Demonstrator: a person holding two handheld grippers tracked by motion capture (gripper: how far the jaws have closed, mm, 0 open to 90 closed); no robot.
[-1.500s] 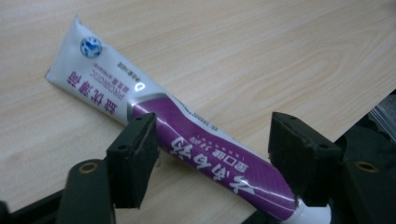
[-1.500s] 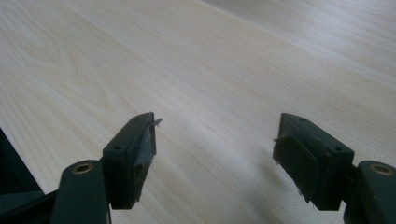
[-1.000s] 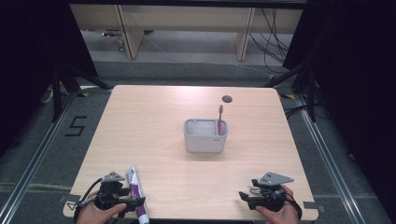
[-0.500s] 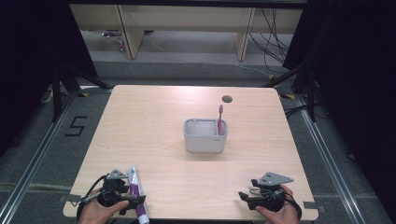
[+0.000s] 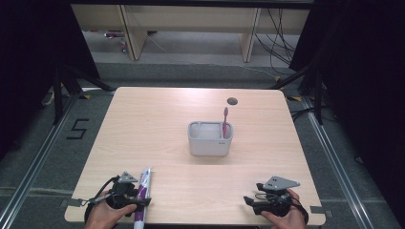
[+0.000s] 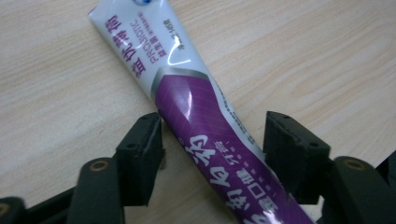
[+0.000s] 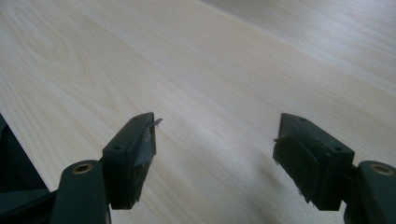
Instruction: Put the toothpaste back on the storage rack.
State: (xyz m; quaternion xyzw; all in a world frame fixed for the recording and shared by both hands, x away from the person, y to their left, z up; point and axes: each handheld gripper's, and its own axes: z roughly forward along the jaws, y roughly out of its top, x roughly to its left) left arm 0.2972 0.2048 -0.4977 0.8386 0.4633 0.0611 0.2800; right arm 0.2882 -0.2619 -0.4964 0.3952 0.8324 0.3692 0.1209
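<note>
**Two Grippers Low in Frame, One Closing on a Toothpaste Tube**

Two black jaws of the left gripper point(image 6: 212, 154) set either side of the purple-and-white toothpaste tube point(image 6: 196, 121), just been closing, a sliver of gap still to the right pad, no squeeze yet. Tube flat on the pale wood table point(image 5: 157, 129), at lower left of the high view, slanting toward the near edge. Right gripper point(image 7: 219, 144) idle at lower right, jaws wide, nothing between them. Step in hand, by the look of it: the grasp. Next, probably: firm closure, a lift, then carriage to the grey holder point(image 5: 210, 139) at centre, pink toothbrush point(image 5: 224, 121) upright inside. Beyond, grey floor, shelving at upper frame, dark drapes at both sides.
</note>
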